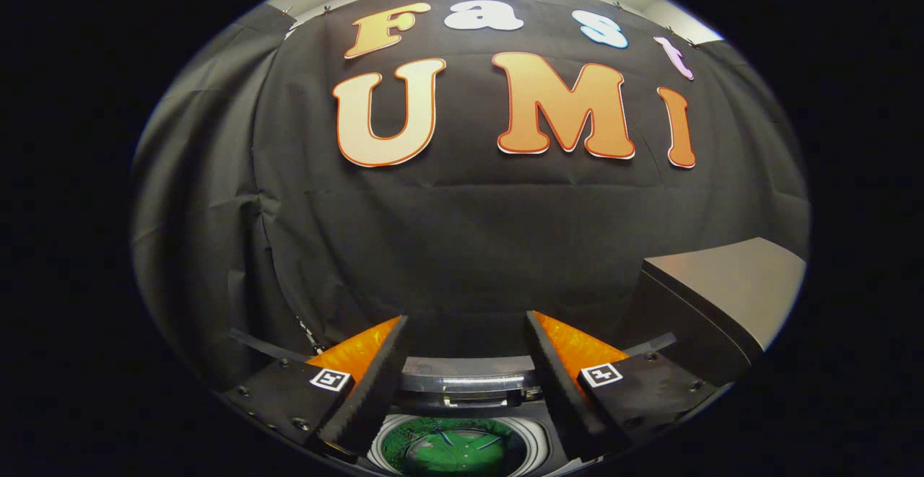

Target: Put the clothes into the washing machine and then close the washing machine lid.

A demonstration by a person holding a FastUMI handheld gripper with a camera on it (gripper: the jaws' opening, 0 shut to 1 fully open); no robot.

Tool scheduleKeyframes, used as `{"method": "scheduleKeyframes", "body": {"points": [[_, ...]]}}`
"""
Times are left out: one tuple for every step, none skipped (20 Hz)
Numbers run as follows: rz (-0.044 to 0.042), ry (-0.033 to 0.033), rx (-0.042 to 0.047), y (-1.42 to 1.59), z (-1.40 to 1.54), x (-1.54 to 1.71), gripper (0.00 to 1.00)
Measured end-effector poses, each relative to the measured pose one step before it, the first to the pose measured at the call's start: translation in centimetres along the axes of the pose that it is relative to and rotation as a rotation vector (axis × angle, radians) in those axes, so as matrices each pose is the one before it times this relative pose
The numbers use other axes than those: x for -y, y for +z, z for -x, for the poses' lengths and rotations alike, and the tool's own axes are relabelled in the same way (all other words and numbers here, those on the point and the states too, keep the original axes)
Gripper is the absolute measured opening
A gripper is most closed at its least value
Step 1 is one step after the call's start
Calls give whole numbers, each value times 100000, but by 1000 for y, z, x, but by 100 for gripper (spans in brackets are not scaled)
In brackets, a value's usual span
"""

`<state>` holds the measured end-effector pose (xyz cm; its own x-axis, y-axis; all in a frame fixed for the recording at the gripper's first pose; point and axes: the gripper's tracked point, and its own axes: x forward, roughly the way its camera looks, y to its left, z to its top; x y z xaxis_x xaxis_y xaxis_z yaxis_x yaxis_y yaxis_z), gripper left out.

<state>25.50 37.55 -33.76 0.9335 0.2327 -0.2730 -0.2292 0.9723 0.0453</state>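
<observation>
My gripper (465,325) hangs open above the washing machine (469,390), with nothing between its fingers. Down between the fingers I look into the machine's round tub (462,448), ringed by a pale rim. A green garment (455,455) lies inside the tub. The raised lid (469,376) stands at the far side of the opening, its edge running across between the two fingers. The lower part of the tub is cut off from sight.
A grey-topped box or cabinet (722,296) stands to the right of the machine, beyond the right finger. The booth's black cloth wall (462,232) hangs close behind the machine.
</observation>
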Motion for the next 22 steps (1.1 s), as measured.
{"method": "scheduleKeyframes", "body": {"points": [[-328, 266, 1770, -153, 682, 78, 100], [357, 403, 1954, -294, 361, -137, 100], [322, 310, 650, -398, 572, -21, 100], [-150, 219, 11, -488, 592, 55, 100], [54, 413, -569, -547, 329, -13, 99], [-135, 233, -615, -420, 145, -31, 99], [-66, -54, -1437, -613, 263, 80, 99], [290, -830, -2321, -980, 363, 203, 99], [945, -1321, -6145, -1908, 273, 441, 99], [-537, -599, -6384, -1839, 341, 276, 99], [-2479, 476, -3119, -1670, -128, -38, 99], [-2473, 143, -1900, -1026, -246, 144, 99], [-1383, 111, -1696, -842, -13, 83, 100], [-380, 89, -1200, -595, 124, 29, 99], [248, 198, -1240, -137, -21, -193, 99], [362, -73, -885, -284, 233, 156, 99], [-93, 401, -641, -68, 239, -23, 99], [-1160, 1758, 316, 363, 306, -446, 99], [-1621, 1983, 766, 438, 269, -508, 99], [-2104, 1660, 1564, 610, 533, -438, 99], [-597, 322, 943, 674, 539, -160, 98], [532, -1952, 1014, 641, 379, 402, 98]]}}
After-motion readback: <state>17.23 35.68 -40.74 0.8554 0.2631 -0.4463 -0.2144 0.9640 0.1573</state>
